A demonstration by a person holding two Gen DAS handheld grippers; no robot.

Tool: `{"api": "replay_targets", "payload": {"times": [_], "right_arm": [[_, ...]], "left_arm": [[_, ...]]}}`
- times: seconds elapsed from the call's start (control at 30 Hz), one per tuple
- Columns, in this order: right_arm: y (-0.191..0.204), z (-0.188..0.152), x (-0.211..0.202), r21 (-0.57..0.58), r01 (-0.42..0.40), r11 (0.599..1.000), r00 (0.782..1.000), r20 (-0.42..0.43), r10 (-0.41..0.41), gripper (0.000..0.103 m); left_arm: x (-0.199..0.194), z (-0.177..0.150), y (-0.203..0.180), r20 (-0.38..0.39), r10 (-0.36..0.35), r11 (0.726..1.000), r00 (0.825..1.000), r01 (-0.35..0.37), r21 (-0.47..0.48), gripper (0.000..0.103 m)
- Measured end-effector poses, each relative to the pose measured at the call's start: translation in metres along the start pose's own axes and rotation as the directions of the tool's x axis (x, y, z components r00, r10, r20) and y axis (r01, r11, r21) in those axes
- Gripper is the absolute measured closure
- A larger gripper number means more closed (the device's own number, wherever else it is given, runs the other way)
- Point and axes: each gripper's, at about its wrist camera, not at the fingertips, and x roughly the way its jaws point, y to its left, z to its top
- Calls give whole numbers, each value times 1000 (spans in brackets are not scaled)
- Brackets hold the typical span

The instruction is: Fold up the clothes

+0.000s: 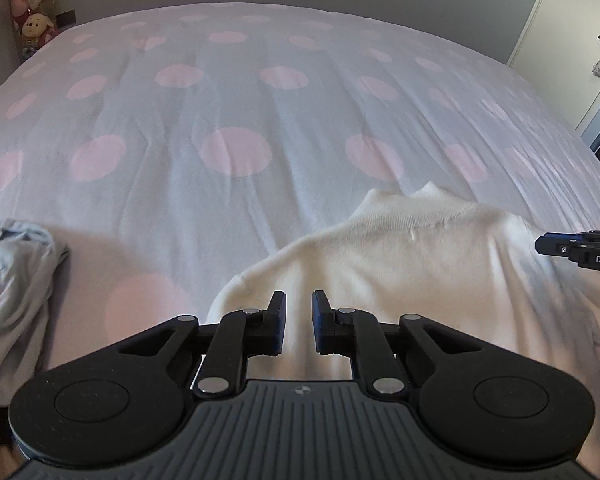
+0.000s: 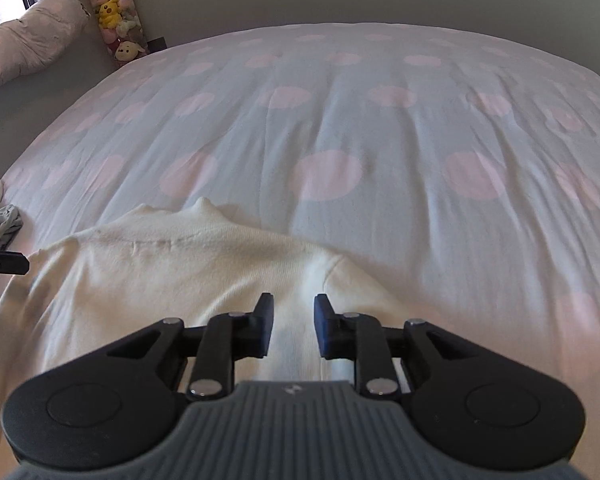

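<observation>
A cream knit sweater [image 1: 400, 248] lies on the spotted bed, collar toward the far side, its near part pulled up toward both grippers. In the left wrist view my left gripper [image 1: 299, 300] has its jaws close together, with a fold of the sweater pinched between the pads. In the right wrist view my right gripper [image 2: 294, 304] stands over the sweater [image 2: 188, 264] with its jaws a little wider, and bunched cream fabric fills the gap from pad to pad. Each gripper's tip shows at the edge of the other's view: the right gripper [image 1: 572, 246] and the left gripper [image 2: 8, 266].
The bed cover [image 1: 236, 120] is white with pink dots and spreads wide beyond the sweater. A crumpled grey garment [image 1: 12, 280] lies at the left edge. Plush toys [image 2: 116, 12] stand in the far left corner, a pillow [image 2: 32, 36] beside them, and a door [image 1: 580, 40] at the right.
</observation>
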Motion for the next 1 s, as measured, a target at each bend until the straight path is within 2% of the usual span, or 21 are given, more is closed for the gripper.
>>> {"api": "replay_targets", "payload": {"times": [0.17, 0.3, 0.47, 0.6, 0.67, 0.73, 0.77, 0.9, 1.0], "right_arm": [[-6, -44, -49, 29, 0, 1000, 998, -65, 2, 70], [-16, -92, -86, 50, 35, 998, 990, -138, -28, 69], [-32, -151, -125, 96, 46, 994, 966, -256, -20, 61], [-42, -193, -148, 125, 44, 991, 939, -345, 1, 57], [-46, -211, -155, 140, 41, 989, 923, -385, 17, 56], [-47, -227, -161, 149, 39, 988, 908, -417, 27, 55], [-48, -231, -163, 154, 35, 987, 905, -425, 34, 55], [-50, -238, -167, 170, 22, 985, 893, -446, 57, 55], [-42, -241, -160, 134, -6, 991, 869, -489, 72, 54]], "left_arm": [[-53, -48, 6, -55, 3, 1000, 998, -4, -24, 91], [-84, -102, 3, -140, -28, 999, 990, 21, -50, 82], [-101, -176, -4, -272, -59, 993, 960, 30, -112, 77], [-109, -218, -13, -345, -104, 984, 933, 47, -171, 76], [-112, -229, -21, -370, -112, 984, 922, 50, -173, 73], [-114, -236, -27, -391, -98, 986, 915, 36, -163, 64], [-114, -239, -30, -402, -86, 988, 911, 25, -154, 63], [-110, -249, -35, -444, -61, 989, 894, -7, -150, 62], [-109, -252, -41, -445, -41, 991, 895, -20, -133, 62]]}}
